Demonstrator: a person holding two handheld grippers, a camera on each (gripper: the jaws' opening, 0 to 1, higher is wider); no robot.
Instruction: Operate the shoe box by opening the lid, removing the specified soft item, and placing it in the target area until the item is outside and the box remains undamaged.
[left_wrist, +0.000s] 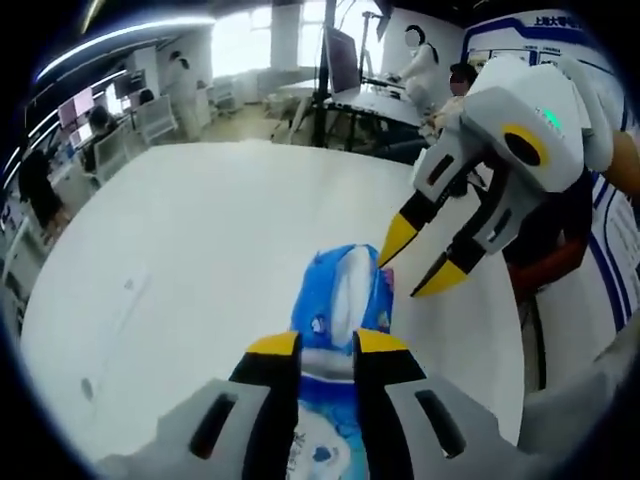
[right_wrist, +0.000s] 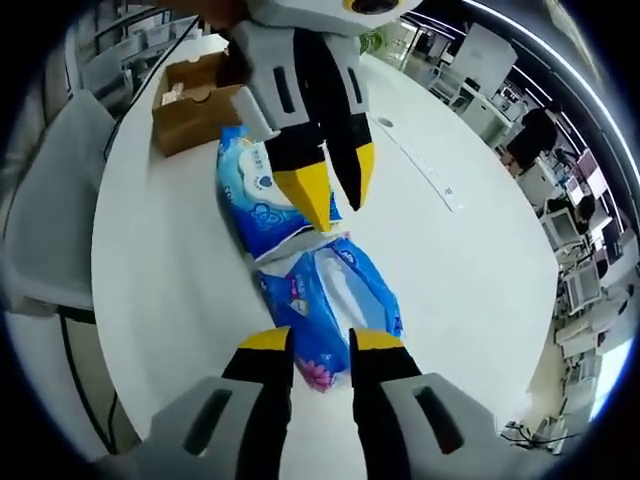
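Left gripper view: left gripper (left_wrist: 326, 345) low over the white table (left_wrist: 190, 260), yellow-tipped jaws narrowly parted and straddling a blue tissue pack (left_wrist: 345, 295) that ran up between them and out beyond the tips. Could not tell whether the pads pressed the wrapper or merely flanked it. Right gripper (left_wrist: 412, 268) in from the right, jaws spread a little, tips poised just beside the far end of the pack, nothing between them. Desks and seated people well behind the table.

Right gripper view: right gripper (right_wrist: 320, 342) at the near end of a blue tissue pack (right_wrist: 330, 300) with a white middle strip, jaws slightly apart, empty, tips just at the pack's edge. Beyond it, touching end to end, lay a second blue pack (right_wrist: 255, 200). Left gripper (right_wrist: 335, 195) down from the top, its jaws close together over the junction of the two packs; grip hidden, could not tell. Farther back, near the table's edge, sat an open brown cardboard shoe box (right_wrist: 190, 105), flaps up, well apart from both grippers. Both packs lay outside it on the tabletop.
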